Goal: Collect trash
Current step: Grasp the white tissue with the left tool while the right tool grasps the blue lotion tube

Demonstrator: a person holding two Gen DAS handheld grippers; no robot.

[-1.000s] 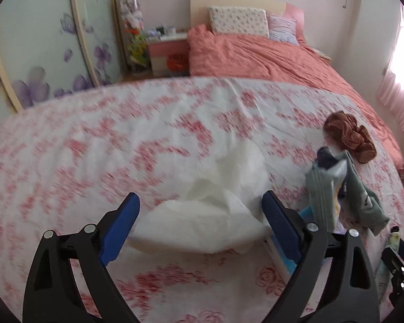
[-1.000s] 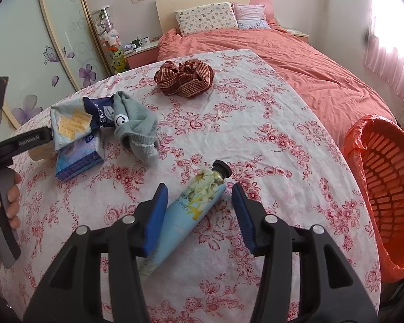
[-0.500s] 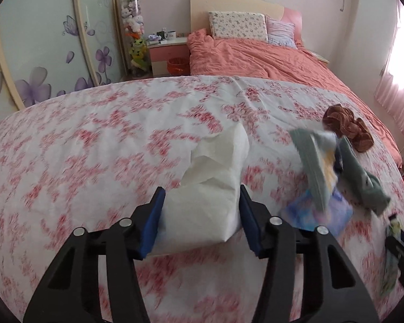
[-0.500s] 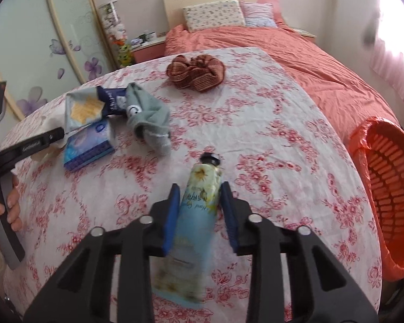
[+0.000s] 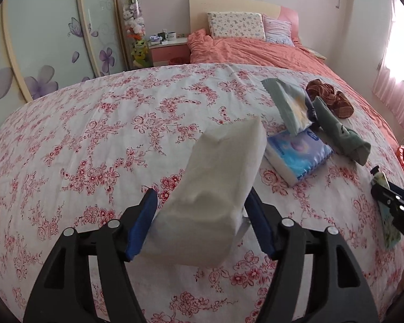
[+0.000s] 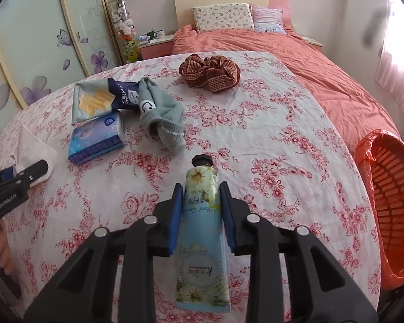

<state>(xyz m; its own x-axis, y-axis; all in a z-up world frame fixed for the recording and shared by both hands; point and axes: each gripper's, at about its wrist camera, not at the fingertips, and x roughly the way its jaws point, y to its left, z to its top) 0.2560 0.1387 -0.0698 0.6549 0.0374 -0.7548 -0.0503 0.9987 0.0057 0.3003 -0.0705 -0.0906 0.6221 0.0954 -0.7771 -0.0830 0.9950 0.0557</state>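
Note:
My left gripper (image 5: 202, 212) is shut on a crumpled white tissue (image 5: 215, 183) and holds it above the floral tablecloth (image 5: 94, 140). My right gripper (image 6: 200, 202) is shut on a light blue hand cream tube (image 6: 202, 231) with a black cap, lifted off the cloth. The tissue also shows at the left of the right wrist view (image 6: 32, 148). An orange basket (image 6: 390, 202) lined with an orange bag stands off the table's right edge.
On the table lie a cracker wrapper (image 6: 94, 102), a blue tissue pack (image 6: 97, 140), a grey sock (image 6: 161, 115) and a brown checked scrunchie (image 6: 210, 72). A bed with an orange cover (image 6: 282, 48) lies behind.
Both grippers closed: the left on the tissue, the right on the tube. Both objects have since been lifted off the cloth.

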